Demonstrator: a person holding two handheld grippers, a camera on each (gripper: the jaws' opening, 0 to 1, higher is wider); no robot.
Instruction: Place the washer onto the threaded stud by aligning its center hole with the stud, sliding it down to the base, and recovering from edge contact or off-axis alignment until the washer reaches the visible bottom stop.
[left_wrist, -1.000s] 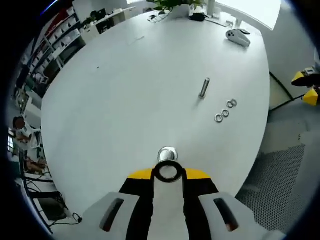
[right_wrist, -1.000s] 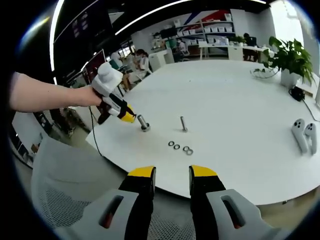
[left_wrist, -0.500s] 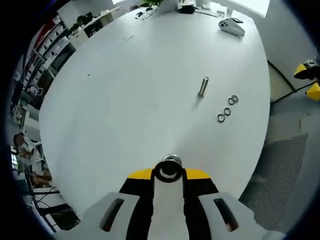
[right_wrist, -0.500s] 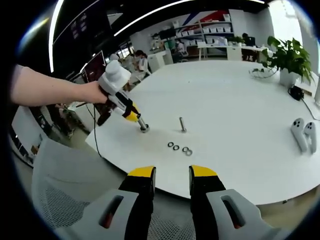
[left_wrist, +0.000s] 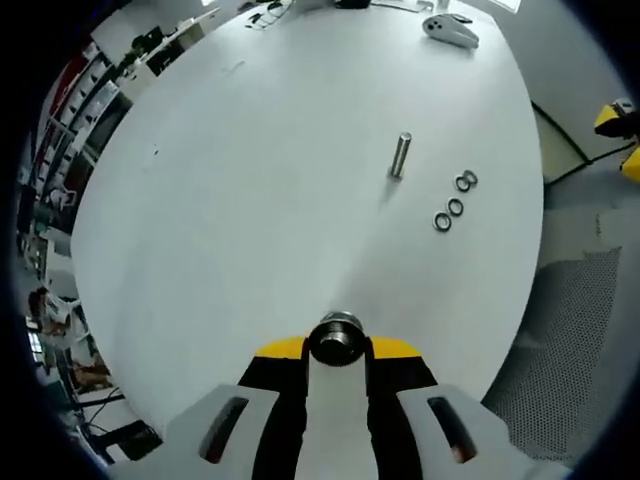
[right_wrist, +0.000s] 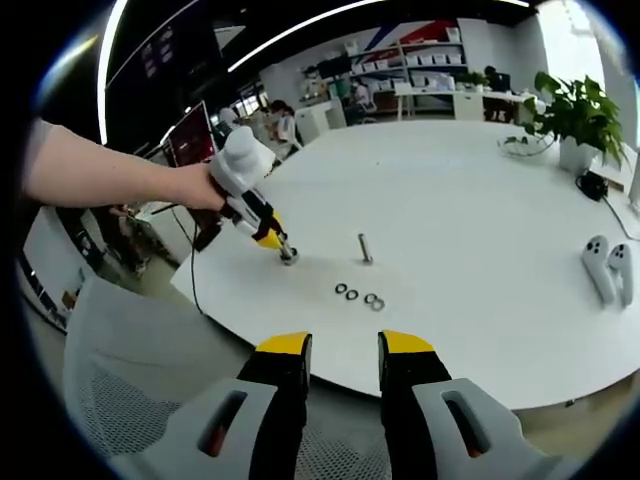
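My left gripper (left_wrist: 337, 352) is shut on a metal washer (left_wrist: 337, 343), held flat between its yellow-tipped jaws. The washer sits right over the top of a threaded stud (left_wrist: 338, 323) that stands near the table's edge. From the right gripper view, a hand holds the left gripper (right_wrist: 268, 236) tilted down onto that stud (right_wrist: 288, 254); whether the hole is over the thread is too small to tell. A second stud (left_wrist: 400, 155) (right_wrist: 366, 248) stands upright further in. My right gripper (right_wrist: 343, 350) hangs open off the table's near edge, with nothing between its jaws.
A short row of loose washers (left_wrist: 455, 206) (right_wrist: 360, 296) lies beside the second stud on the round white table (left_wrist: 250, 180). A white controller (right_wrist: 608, 268) rests at the right. A mesh chair (right_wrist: 130, 400) is below the table edge. A potted plant (right_wrist: 575, 120) stands at the back.
The left gripper has come down and forward, so the washer, which was short of the stud top, now covers it. The right gripper has stayed put.
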